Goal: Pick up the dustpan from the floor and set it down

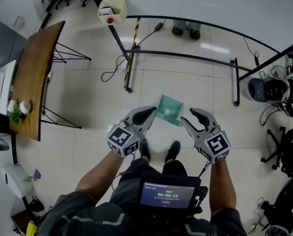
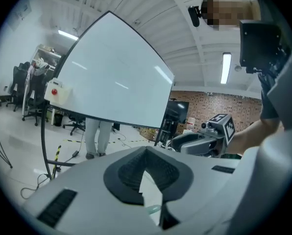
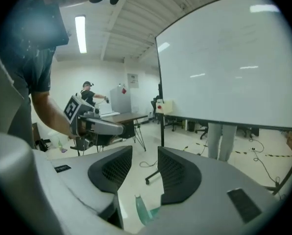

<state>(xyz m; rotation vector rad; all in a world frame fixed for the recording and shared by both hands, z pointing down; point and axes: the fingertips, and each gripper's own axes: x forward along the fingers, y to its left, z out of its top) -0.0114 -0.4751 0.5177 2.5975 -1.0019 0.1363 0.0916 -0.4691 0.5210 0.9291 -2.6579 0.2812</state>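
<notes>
since the left tongs (image 1: 153, 114) are pinched shut on nothing, going down like that would only shove the green dustpan (image 1: 169, 109). it lies on the floor (image 1: 186, 82) below, showing between the two tongs and just ahead of the person's shoes (image 1: 173, 150), so it's easy to kick too. right tongs (image 1: 188, 116) stand apart, empty. head view gives the whole dustpan. both gripper views catch only a green sliver under the jaws, but they show the whiteboard (image 2: 111, 77) and somebody's legs (image 2: 98, 138) behind it.
</notes>
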